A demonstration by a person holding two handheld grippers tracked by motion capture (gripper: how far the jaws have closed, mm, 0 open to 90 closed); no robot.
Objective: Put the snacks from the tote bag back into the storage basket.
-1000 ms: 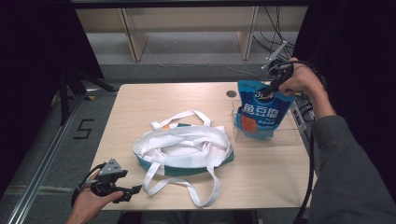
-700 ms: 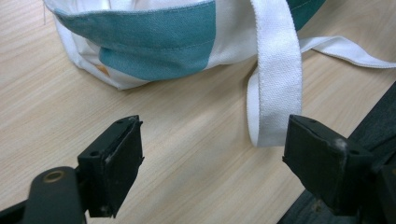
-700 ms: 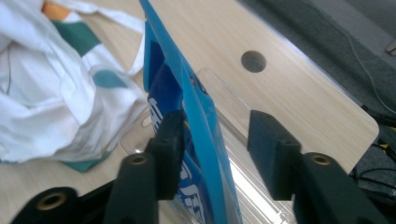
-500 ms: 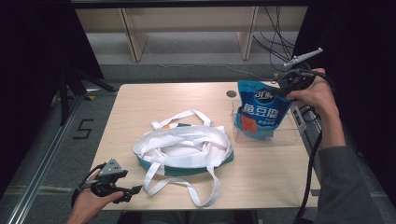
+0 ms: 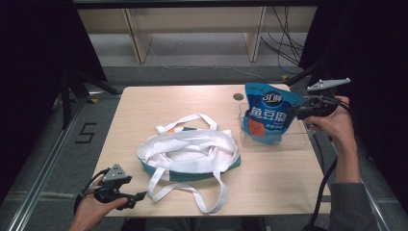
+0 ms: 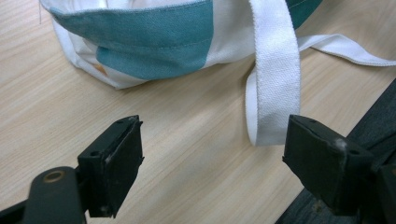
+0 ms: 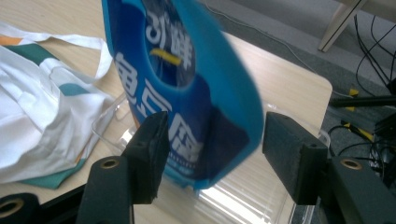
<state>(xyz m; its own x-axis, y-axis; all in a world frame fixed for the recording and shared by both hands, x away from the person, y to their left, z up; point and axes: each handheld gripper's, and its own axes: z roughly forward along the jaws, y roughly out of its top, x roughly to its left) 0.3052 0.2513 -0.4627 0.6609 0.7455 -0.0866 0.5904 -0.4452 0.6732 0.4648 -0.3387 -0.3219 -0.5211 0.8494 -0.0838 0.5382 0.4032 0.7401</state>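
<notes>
A light wooden table [image 5: 144, 110] carries three things. A white cloth bag [image 5: 190, 154] with teal bands lies flat near the middle of the table, its long white straps [image 5: 211, 192] spilling toward the person's edge. To the right of the bag stands a clear plastic box [image 5: 284, 137], and a blue snack pouch [image 5: 269, 115] with white lettering stands upright in that box, leaning a little toward the bag.

The right gripper [image 5: 300, 113], held in the right hand [image 5: 332, 120], sits level at the far right side of the pouch, beside the table's right edge. In the right gripper view its jaws have just been opening; they now stand wide, with the pouch [image 7: 187, 93] between them and the pads clear of its sides, so the pouch is not gripped. The clear box [image 7: 243, 200] shows below the pouch there, and the bag [image 7: 42, 116] lies off to the left.

The left gripper [image 5: 137, 196], held in the left hand [image 5: 94, 209], rests at the table's near left corner, just short of the bag. In the left gripper view its jaws gape wide over bare wood, nothing between the pads; a loop of strap [image 6: 273, 84] lies just ahead of one jaw, and the bag's teal band [image 6: 149, 42] lies beyond it.
</notes>
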